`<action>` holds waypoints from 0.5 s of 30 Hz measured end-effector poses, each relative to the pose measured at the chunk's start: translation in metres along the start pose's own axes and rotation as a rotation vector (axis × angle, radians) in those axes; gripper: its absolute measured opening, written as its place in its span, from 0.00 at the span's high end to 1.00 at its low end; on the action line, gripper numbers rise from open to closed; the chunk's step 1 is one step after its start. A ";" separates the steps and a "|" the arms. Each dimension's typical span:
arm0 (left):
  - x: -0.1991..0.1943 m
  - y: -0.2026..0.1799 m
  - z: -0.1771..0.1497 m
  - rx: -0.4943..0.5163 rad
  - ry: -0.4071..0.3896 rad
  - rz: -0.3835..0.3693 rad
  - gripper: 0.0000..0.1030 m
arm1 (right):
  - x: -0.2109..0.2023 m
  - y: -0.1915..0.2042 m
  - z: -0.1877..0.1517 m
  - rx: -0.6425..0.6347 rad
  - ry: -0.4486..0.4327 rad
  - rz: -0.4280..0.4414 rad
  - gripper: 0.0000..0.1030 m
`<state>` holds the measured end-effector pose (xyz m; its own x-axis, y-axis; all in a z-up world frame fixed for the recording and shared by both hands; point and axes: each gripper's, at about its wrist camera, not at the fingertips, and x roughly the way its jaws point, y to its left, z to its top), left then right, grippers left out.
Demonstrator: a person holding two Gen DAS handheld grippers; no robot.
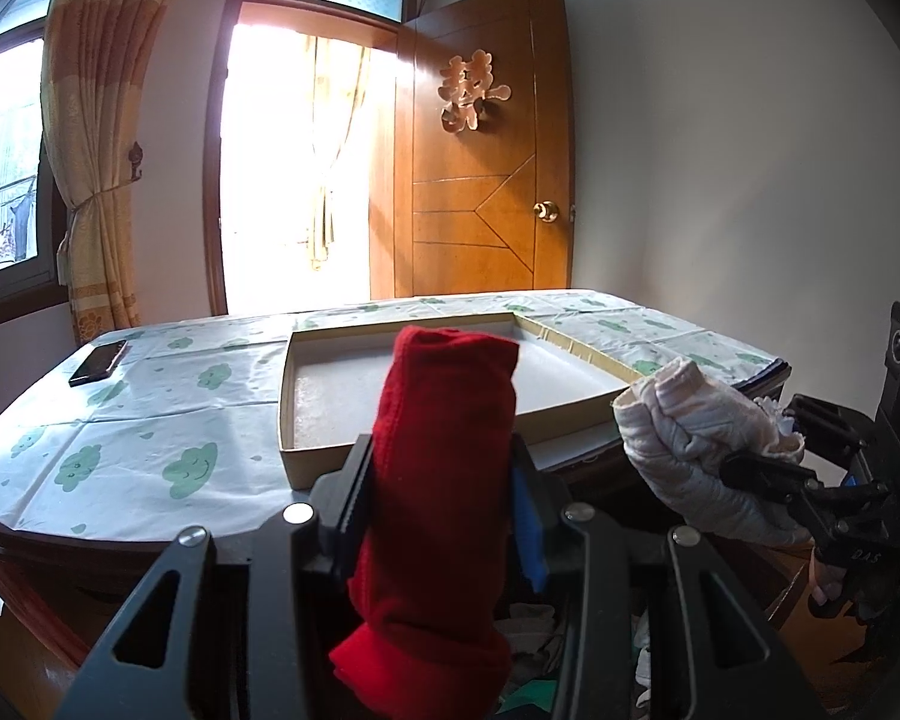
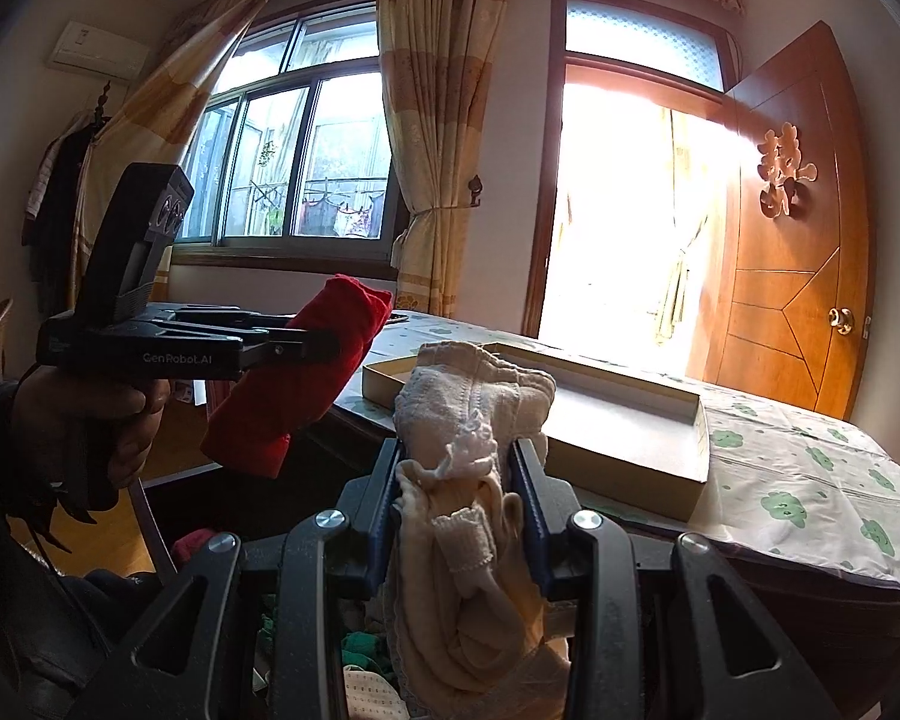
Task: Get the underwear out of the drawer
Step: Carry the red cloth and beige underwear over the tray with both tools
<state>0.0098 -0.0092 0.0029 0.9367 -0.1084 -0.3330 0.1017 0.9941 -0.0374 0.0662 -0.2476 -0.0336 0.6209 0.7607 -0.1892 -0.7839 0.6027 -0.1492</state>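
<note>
Not much to read here, honestly. The clearest bit is "GenRobot.AI" in pale letters on the side of the left tool [image 2: 306, 343], seen from the right wrist view, running along the flat black body just above the hand [image 2: 90, 420] that grips it. There's a tiny label at the far left end of that same body too, but it's too small to make out. From the left wrist view, the right tool [image 1: 750, 474] has small letters on its black frame that look like "D.A.S". Then the wooden door [image 1: 480, 180] carries a cut-out double happiness character [image 1: 471, 90], 囍.
</note>
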 end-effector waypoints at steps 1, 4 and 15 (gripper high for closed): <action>0.001 0.000 0.001 -0.004 0.004 -0.002 0.61 | 0.001 -0.001 0.001 0.001 0.001 -0.002 0.63; 0.005 0.000 0.006 -0.002 0.006 0.003 0.61 | 0.002 -0.003 0.004 0.009 0.003 -0.013 0.63; 0.027 -0.007 0.029 0.039 0.049 0.035 0.61 | 0.008 -0.013 0.018 0.012 0.012 -0.030 0.63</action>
<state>0.0440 -0.0187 0.0221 0.9226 -0.0726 -0.3789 0.0830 0.9965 0.0111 0.0810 -0.2450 -0.0156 0.6436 0.7396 -0.1968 -0.7651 0.6278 -0.1429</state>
